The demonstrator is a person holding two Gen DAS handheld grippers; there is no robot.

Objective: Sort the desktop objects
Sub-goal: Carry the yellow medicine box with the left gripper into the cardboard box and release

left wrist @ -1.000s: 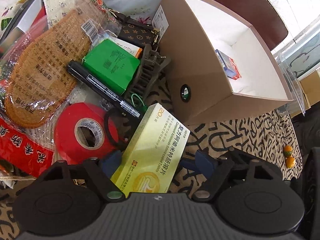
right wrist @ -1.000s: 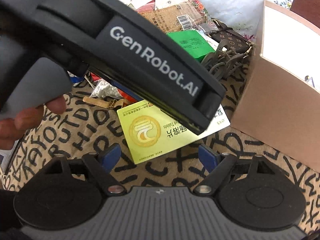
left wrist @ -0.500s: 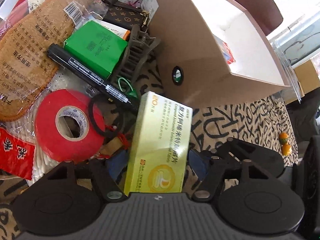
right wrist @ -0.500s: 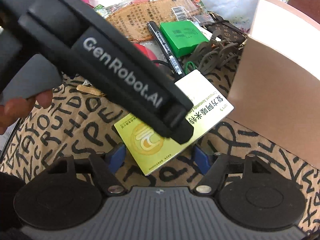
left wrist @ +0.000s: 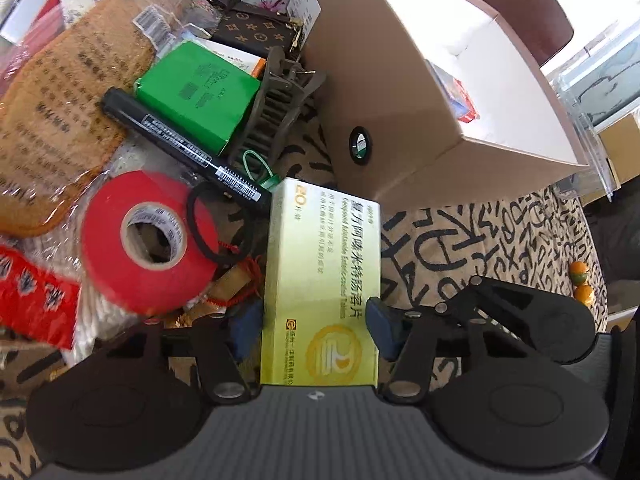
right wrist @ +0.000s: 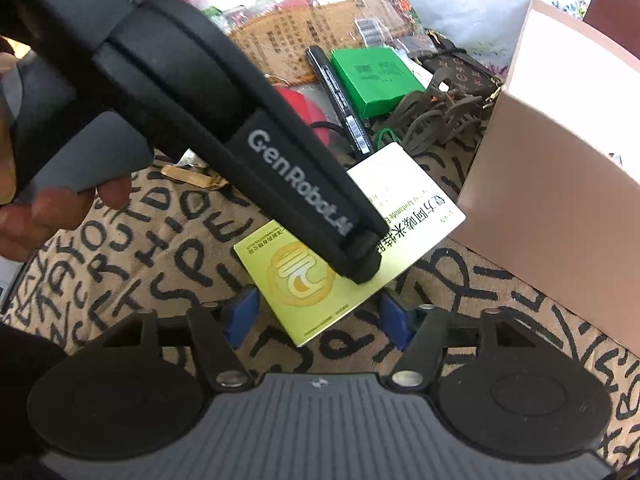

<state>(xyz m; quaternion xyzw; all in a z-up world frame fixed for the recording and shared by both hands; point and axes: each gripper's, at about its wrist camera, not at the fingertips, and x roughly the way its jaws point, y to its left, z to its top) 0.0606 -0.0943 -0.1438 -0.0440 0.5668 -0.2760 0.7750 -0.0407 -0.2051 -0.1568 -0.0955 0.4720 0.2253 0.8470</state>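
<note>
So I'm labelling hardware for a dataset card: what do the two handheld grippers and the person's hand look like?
Both grippers share a ribbed grey housing flanked by two round black discs, with black linkage arms, silver pivot bolts and blue-padded fingers. The left gripper seen from the right wrist camera is a long black body marked "GenRobot.AI" in white. The hand on its grey trigger is bare.

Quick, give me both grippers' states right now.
Left gripper: jaws closed against the sides of the yellow-green cardboard medicine box, holding it.
Right gripper: open, holding nothing, hovering just short of that box.
</note>
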